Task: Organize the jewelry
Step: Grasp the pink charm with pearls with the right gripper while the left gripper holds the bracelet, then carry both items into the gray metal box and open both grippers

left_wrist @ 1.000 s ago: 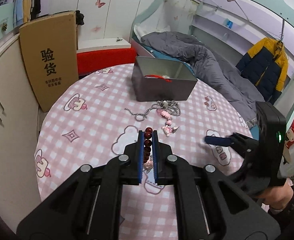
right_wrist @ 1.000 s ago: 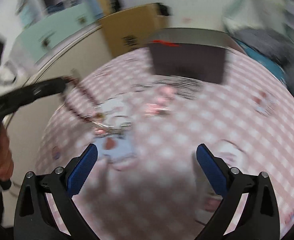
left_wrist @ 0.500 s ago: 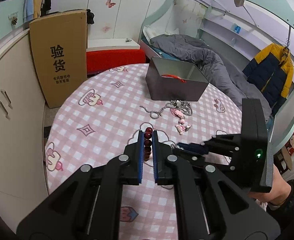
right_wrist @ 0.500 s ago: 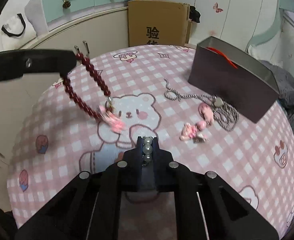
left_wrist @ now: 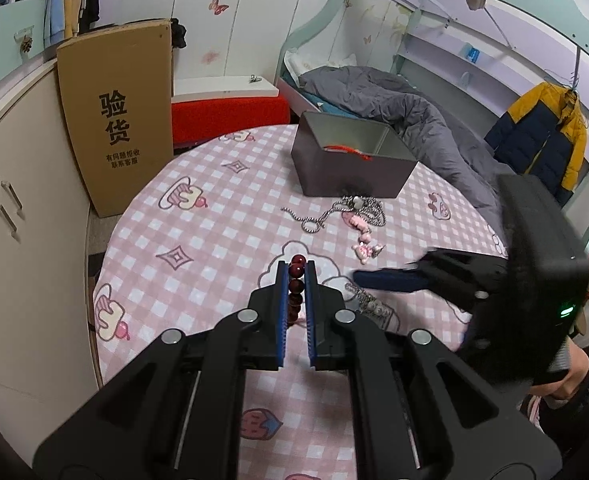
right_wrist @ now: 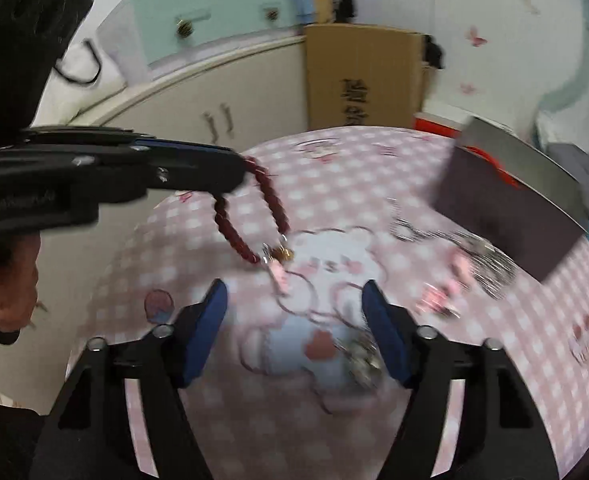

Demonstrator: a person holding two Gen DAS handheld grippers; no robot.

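Left tool (left_wrist: 295,276): pinching red bead bracelet (right_wrist: 250,216), dangling short of grey box (left_wrist: 350,160). Right tool (right_wrist: 296,320): spread, empty. Advice: lower bracelet fully inside box before releasing.

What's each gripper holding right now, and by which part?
The left gripper pinches the dark red bead bracelet by the top of its loop, its charm hanging below. The right gripper is open, holding nothing.
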